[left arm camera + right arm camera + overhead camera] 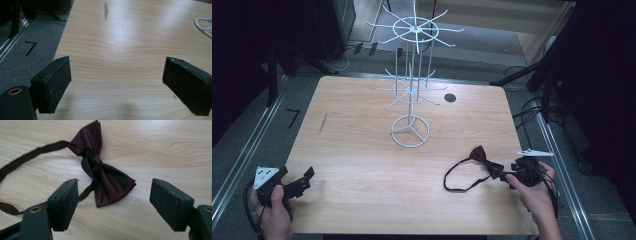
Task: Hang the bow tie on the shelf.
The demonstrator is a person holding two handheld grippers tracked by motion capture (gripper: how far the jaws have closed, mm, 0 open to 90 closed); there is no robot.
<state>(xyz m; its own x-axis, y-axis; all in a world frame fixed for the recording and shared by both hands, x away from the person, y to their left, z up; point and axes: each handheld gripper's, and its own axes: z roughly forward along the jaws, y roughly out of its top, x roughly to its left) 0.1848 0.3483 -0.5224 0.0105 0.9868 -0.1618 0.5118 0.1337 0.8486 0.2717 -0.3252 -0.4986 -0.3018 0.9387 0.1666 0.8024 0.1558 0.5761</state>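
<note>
A dark maroon bow tie (483,159) (100,172) with a thin looped strap (453,181) lies flat on the wooden table (362,150), front right. My right gripper (507,173) (113,202) stands open just behind the bow's near wing, which reaches in between the jaws without touching them. A white wire display rack (412,75) with radiating hooks stands at the table's middle back. My left gripper (304,180) (115,87) is open at the front left corner, over bare wood, nothing between its fingers.
The rack's round wire base (410,131) (203,27) rests on the table centre. A dark round hole (450,98) sits at the back right. A dark smudge (106,10) marks the wood at the left. Cables and dark frames surround the table on grey floor.
</note>
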